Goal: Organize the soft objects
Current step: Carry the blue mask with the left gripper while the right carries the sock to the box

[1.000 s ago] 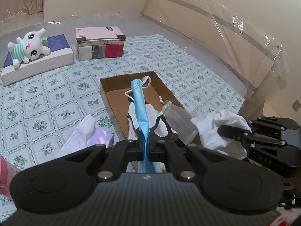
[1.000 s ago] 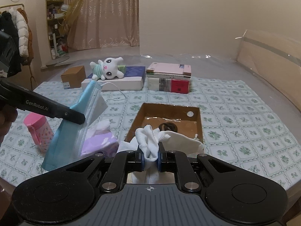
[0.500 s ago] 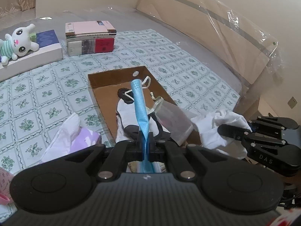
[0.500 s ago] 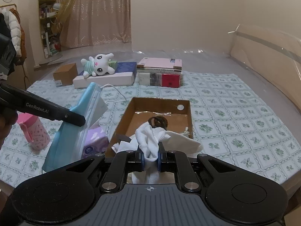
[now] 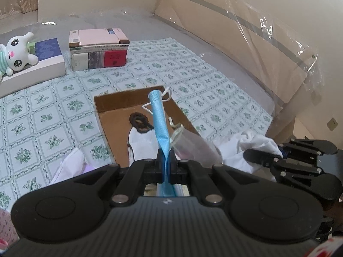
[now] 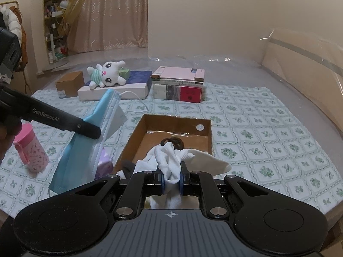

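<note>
My left gripper (image 5: 165,167) is shut on a blue face mask (image 5: 159,117), which stands up edge-on over the open cardboard box (image 5: 111,105). From the right wrist the same mask (image 6: 85,147) hangs from the left gripper (image 6: 94,131), left of the box (image 6: 137,137). My right gripper (image 6: 171,176) is shut on a bunched white sock (image 6: 169,160) just above the box's near end. That sock (image 5: 255,141) and the right gripper (image 5: 263,155) show at the right in the left wrist view. Inside the box lie a white sock (image 5: 140,141) and a dark hair tie (image 5: 139,122).
A plush bunny (image 6: 106,73) lies on a flat box (image 6: 115,90) at the back, beside stacked books (image 6: 178,84) and a small carton (image 6: 69,83). A pink bottle (image 6: 31,147) and a purple tissue pack (image 6: 105,167) sit left of the box. A plastic-wrapped headboard (image 5: 246,40) runs along the right.
The left gripper has shifted with the mask, which now stands farther over the box. The right gripper and its sock have barely moved.
</note>
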A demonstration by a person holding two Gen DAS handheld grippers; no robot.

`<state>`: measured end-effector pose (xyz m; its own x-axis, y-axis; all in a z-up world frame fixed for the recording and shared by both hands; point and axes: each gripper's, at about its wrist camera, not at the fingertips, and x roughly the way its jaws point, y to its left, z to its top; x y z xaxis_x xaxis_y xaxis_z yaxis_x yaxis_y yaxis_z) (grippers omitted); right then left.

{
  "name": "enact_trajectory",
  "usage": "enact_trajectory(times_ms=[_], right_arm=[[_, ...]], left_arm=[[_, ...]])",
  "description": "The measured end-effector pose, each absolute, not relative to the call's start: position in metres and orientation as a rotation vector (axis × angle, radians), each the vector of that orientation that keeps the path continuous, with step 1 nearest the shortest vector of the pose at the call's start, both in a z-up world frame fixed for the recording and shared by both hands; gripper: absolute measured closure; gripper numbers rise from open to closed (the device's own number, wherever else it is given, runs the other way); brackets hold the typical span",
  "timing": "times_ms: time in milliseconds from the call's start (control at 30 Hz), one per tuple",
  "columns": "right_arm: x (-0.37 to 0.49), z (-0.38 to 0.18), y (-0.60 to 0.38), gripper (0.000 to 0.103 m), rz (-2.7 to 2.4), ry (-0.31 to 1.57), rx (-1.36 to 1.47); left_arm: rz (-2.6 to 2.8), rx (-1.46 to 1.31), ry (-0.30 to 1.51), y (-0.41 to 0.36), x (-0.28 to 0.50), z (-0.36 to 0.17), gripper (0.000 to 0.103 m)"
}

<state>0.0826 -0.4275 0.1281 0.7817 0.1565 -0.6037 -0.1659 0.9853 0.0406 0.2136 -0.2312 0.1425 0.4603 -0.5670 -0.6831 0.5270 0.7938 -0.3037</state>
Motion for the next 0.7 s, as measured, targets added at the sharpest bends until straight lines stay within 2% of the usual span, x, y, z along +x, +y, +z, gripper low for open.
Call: enact_trajectory(times_ms=[400, 700], right_arm=[[0.116, 0.138, -0.429, 0.091, 0.201, 0.639, -0.056], [0.167, 0.138, -0.439, 0.091, 0.223, 0.618, -0.09]], left_arm=[[-0.648, -0.09, 0.81, -0.24, 0.248, 0.162, 0.101], [-0.621, -0.097, 0.825, -0.253, 0.29, 0.147, 0.101]])
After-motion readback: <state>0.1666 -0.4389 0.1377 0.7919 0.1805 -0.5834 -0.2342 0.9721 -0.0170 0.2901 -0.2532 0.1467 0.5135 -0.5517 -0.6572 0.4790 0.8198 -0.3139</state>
